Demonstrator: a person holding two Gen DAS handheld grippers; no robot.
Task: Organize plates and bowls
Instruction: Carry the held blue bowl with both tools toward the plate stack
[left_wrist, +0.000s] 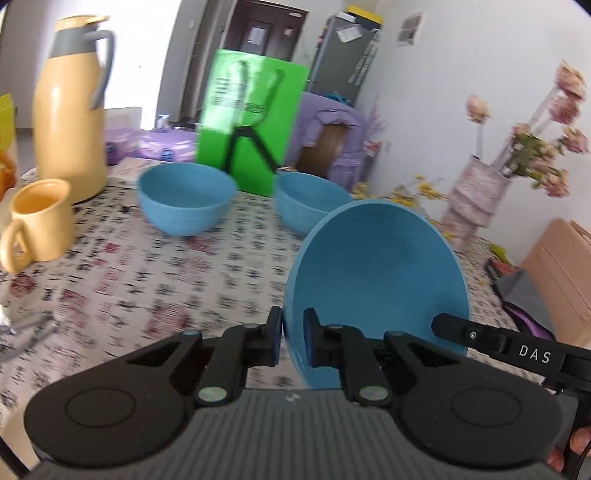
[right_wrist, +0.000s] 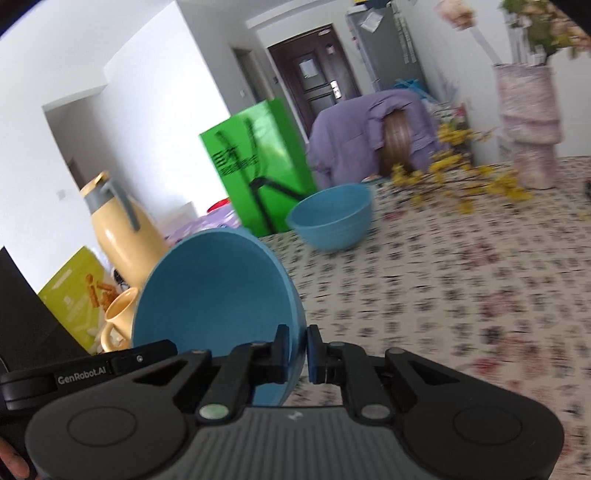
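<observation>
We grasp one blue bowl (left_wrist: 376, 280) by opposite rims, left gripper (left_wrist: 293, 341) and right gripper (right_wrist: 298, 352) both clenched; uneven pulls could twist it loose.

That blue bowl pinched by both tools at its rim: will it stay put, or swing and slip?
The blue bowl looks rigid, probably light plastic. It hangs tilted, so it may pivot. The left tool and right tool grip only thin rim edges; slipping seems possible.

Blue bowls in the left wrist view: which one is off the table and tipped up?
The nearest blue bowl, clamped by its rim in the left hand-held gripper. It stands tilted with its inside facing the camera; the other two bowls sit upright on the tablecloth.
</observation>
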